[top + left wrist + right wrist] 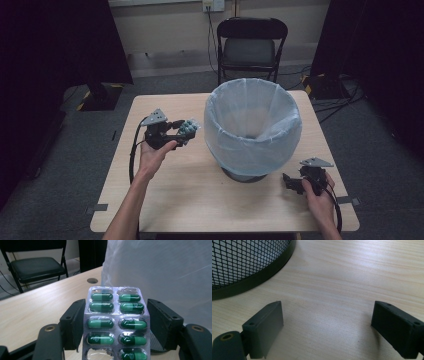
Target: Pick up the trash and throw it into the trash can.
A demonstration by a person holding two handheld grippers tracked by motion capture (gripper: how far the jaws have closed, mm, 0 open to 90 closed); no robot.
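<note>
One blister pack of green capsules (116, 322) is sitting clamped edgewise in the left gripper (176, 134) just beside the lined mesh wastebasket (252, 125), risking slipping or buckling, while the right gripper (332, 332) is resting jaws-apart, empty, on the table (200, 195).

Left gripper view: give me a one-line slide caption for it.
Left gripper shut on a blister pack of green capsules, held up beside the bag-lined bin above the wooden table.

Glossy foil blister pack (117, 322), matt wooden table (200, 200)
</note>
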